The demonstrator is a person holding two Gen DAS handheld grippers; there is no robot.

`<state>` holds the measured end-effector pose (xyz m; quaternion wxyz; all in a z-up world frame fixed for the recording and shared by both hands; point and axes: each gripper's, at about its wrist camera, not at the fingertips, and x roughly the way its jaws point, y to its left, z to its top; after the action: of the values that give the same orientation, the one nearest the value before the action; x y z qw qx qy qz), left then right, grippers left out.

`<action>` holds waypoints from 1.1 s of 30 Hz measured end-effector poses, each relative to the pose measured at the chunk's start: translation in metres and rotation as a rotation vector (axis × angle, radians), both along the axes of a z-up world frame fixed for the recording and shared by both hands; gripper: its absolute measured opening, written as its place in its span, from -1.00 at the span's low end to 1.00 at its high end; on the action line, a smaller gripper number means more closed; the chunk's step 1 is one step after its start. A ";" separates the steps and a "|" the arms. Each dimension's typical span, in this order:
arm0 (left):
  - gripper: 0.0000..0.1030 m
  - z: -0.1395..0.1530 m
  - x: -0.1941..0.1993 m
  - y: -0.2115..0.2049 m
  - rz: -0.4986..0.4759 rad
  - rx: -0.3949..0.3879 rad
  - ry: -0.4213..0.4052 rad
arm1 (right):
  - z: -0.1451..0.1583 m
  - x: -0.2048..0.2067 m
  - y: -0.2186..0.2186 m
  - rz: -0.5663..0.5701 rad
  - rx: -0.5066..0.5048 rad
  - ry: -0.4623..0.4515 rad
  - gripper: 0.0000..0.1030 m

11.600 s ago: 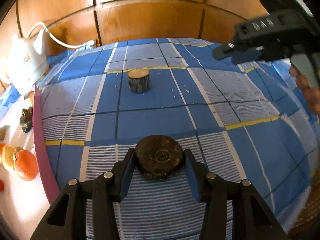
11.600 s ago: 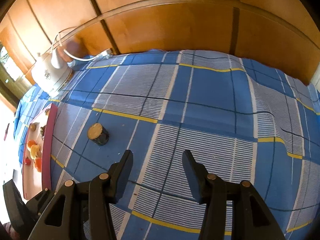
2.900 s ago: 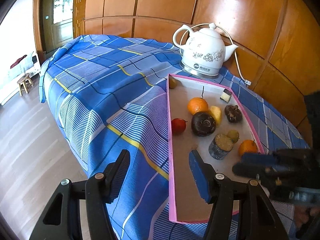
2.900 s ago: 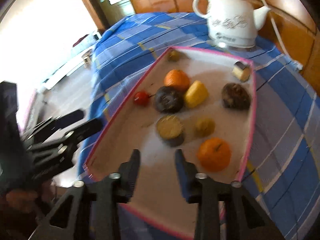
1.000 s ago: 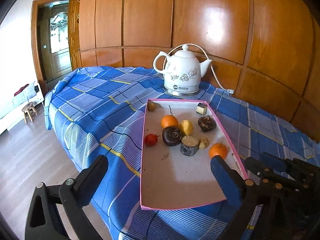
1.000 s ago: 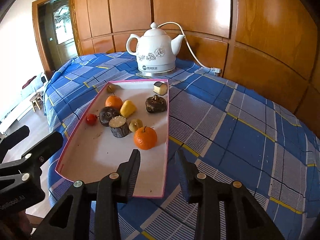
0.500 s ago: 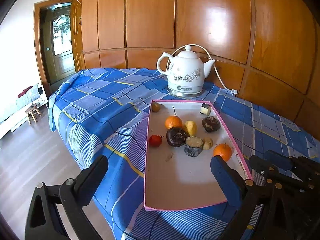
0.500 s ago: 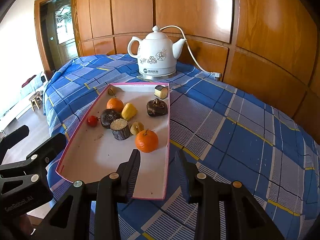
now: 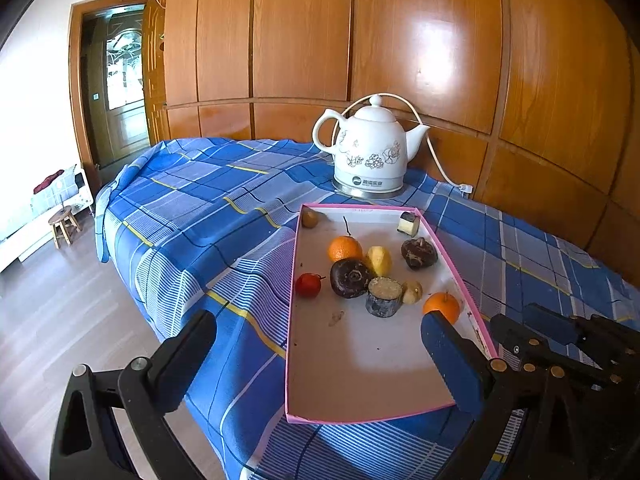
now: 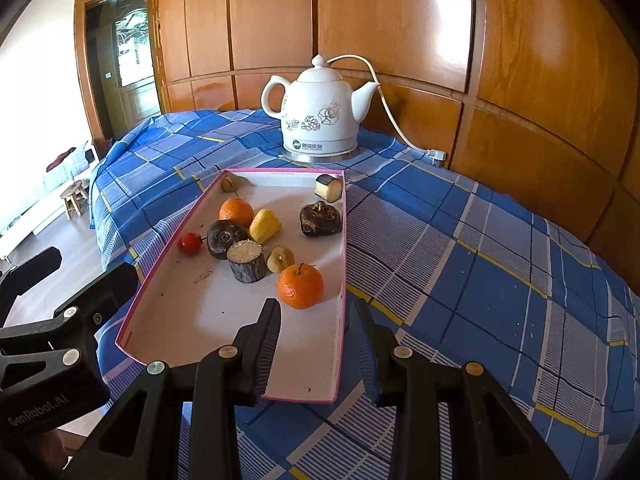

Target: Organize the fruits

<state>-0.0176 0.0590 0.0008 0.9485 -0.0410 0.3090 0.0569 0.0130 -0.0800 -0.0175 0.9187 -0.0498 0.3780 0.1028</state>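
Observation:
A pink-rimmed white tray (image 9: 291,280) (image 10: 344,240) lies on the blue checked cloth and holds several fruits. Among them are two oranges (image 10: 300,286) (image 10: 236,211), a dark round fruit (image 10: 226,238), a bark-sided cut piece (image 10: 247,262), a yellow fruit (image 10: 265,225) and a small red fruit (image 10: 189,243). My left gripper (image 9: 320,344) hovers wide open and empty over the tray's near end. My right gripper (image 10: 316,320) is open by a narrow gap, empty, just short of the nearer orange and above the tray's right rim.
A white flowered kettle (image 9: 370,152) (image 10: 320,120) stands on its base behind the tray, its cord running to the wood-panelled wall. The table's left edge (image 9: 132,280) drops to a wooden floor with a small stool (image 9: 64,220). Bare cloth stretches right of the tray.
The dark round fruit my left gripper held long ago now lies in the tray. Since three seconds ago both grippers have drawn back from the tray and the left has opened wide. The last second shows nothing new.

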 end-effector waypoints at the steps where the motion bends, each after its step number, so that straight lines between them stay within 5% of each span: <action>1: 0.99 0.000 0.000 0.000 0.001 0.001 0.000 | 0.000 0.000 0.000 0.000 0.000 0.000 -0.30; 33: 0.99 0.000 0.003 0.001 0.005 0.018 0.004 | -0.001 0.002 0.002 0.002 -0.004 -0.001 -0.30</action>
<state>-0.0151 0.0598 0.0005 0.9480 -0.0333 0.3104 0.0618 0.0148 -0.0781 -0.0188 0.9187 -0.0524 0.3776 0.1030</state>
